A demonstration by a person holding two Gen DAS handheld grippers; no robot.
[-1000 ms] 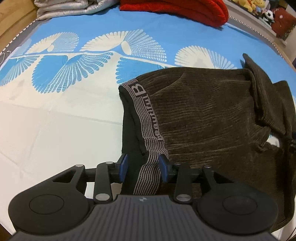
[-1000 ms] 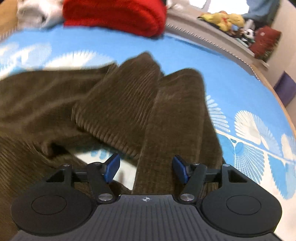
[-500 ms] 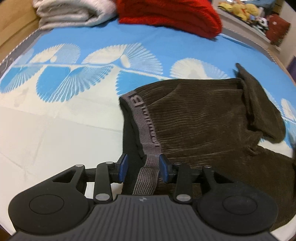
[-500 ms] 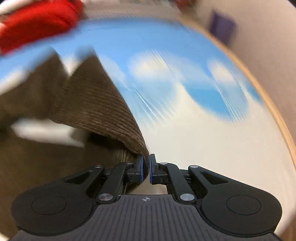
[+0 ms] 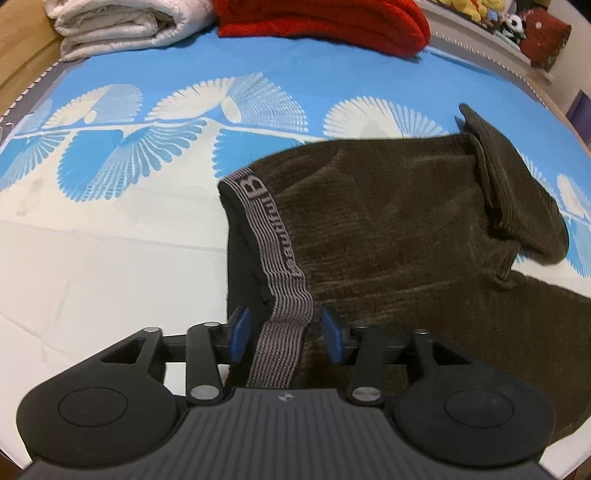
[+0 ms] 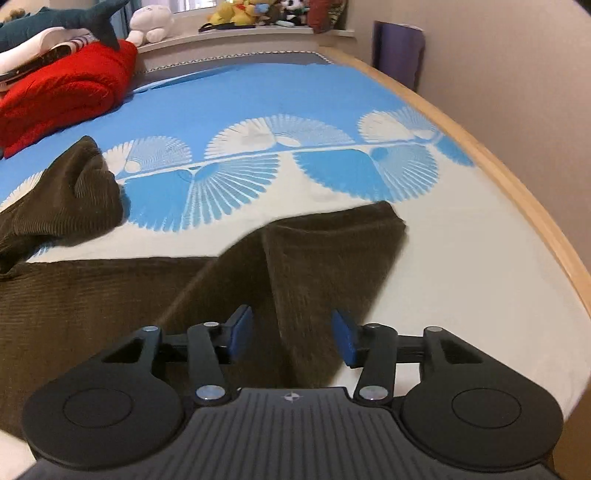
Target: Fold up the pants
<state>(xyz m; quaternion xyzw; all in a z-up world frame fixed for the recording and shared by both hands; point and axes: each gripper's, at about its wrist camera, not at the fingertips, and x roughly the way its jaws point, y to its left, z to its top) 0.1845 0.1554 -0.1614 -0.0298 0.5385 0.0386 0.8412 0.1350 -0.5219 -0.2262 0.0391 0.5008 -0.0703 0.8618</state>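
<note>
The left hand-held gripper (image 5: 282,334) has just opened, its waistband (image 5: 280,291) lying loose between the jaws. The right hand-held gripper (image 6: 291,334) has likewise just opened, jaws clear either side of the pants (image 6: 325,258) leg.

The brown corduroy pants (image 5: 388,236) sprawl across the near part of the bed sheet (image 5: 110,258), so the widest bare stretch for a hand lies left of the striped waistband (image 5: 275,258), over the white and blue fan print. At the far edge a folded white blanket (image 5: 118,26) and a red blanket (image 5: 321,18) block the way. In the right wrist view, open sheet runs beyond the leg hem (image 6: 354,229) as far as the wooden bed rail (image 6: 517,184), with the wall (image 6: 517,74) close behind it. Plush toys (image 6: 236,14) crowd the ledge beyond.
</note>
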